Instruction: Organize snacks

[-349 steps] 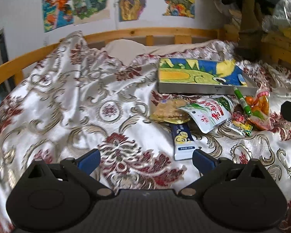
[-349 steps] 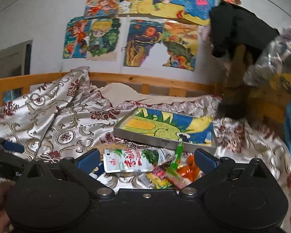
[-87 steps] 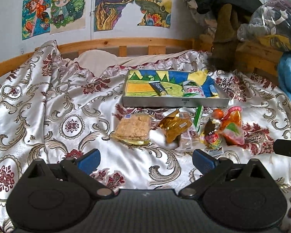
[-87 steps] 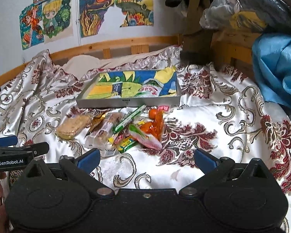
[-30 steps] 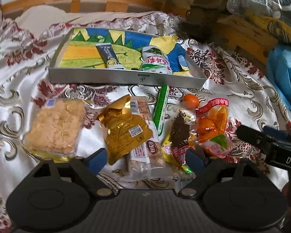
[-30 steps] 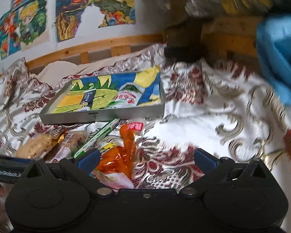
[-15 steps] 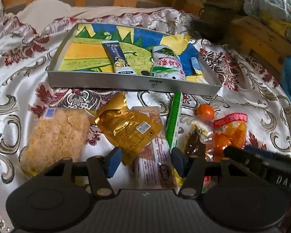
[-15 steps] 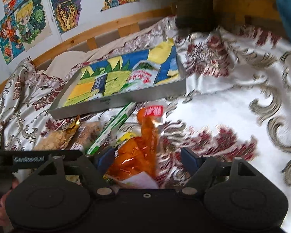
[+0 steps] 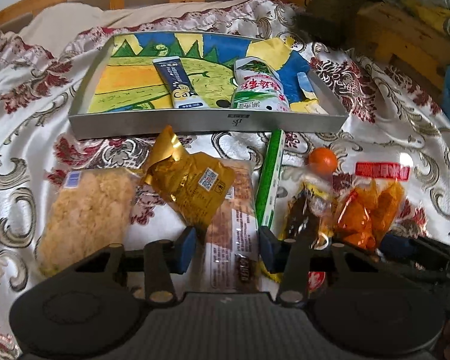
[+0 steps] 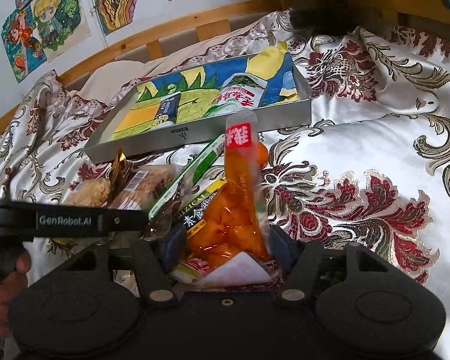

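Left gripper [image 9: 226,247] closing astride the clear-wrapped biscuit pack [image 9: 232,225], pads not yet pressing; pack lies flat on the quilt [image 9: 21,114], near side of the tray [image 9: 207,123]. Likely light, crinkly, brittle inside; take it across the narrow width, gently.

Right gripper [image 10: 225,244] closing around the orange pouch [image 10: 240,198], which stands tipped up between the jaws; contact unclear. Soft, slick film, probably sags; grip low on the filled part.

In the way: gold packet [image 9: 192,180] overlaps the biscuit pack's far left corner; green stick [image 9: 270,180] just right of it. Tray already holds a blue tube [image 9: 177,81] and a white-green pouch [image 9: 256,87]
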{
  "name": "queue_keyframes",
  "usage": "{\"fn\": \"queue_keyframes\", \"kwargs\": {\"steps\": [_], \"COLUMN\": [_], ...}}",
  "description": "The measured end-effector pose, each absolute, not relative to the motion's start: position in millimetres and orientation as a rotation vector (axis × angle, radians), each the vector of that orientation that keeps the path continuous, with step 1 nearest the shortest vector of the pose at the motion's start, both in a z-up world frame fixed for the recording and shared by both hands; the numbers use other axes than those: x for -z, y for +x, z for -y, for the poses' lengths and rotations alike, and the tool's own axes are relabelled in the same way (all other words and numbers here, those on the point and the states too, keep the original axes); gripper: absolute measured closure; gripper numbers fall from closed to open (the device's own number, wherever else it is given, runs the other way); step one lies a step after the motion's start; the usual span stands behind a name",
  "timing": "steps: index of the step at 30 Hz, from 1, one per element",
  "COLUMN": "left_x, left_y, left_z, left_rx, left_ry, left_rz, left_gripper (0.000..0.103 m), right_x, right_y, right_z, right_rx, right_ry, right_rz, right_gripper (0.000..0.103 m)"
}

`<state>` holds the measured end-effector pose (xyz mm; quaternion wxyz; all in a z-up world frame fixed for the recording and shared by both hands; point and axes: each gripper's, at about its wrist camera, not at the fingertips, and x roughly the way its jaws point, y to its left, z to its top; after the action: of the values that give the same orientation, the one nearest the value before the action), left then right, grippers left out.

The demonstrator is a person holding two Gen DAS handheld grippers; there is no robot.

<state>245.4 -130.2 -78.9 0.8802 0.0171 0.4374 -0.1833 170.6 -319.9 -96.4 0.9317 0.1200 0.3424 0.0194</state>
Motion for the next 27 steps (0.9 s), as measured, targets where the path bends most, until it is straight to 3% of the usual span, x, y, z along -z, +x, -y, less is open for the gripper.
{"fn": "queue_keyframes", "kwargs": {"steps": [8, 13, 27], "left_x": [82, 83, 74], "left_y": [219, 216, 195], "left_z": [127, 122, 121], "left_rx": [0.379, 0.391, 0.342], "left_ry": [0.094, 0.073, -0.053], "left_rz": [-0.858, -0.858, -0.934], "left_gripper": [0.056, 0.059, 0.062], "right_x": [96, 93, 79], "right_y": [169, 161, 140], "right_z": [320, 317, 321], "right_rx": [-0.03, -0.027, 0.008], "right_ry": [0.252, 0.252, 0.259], "right_rz": [-0.71, -0.693, -0.693], "right_gripper": [0.041, 0.047, 0.051]}}
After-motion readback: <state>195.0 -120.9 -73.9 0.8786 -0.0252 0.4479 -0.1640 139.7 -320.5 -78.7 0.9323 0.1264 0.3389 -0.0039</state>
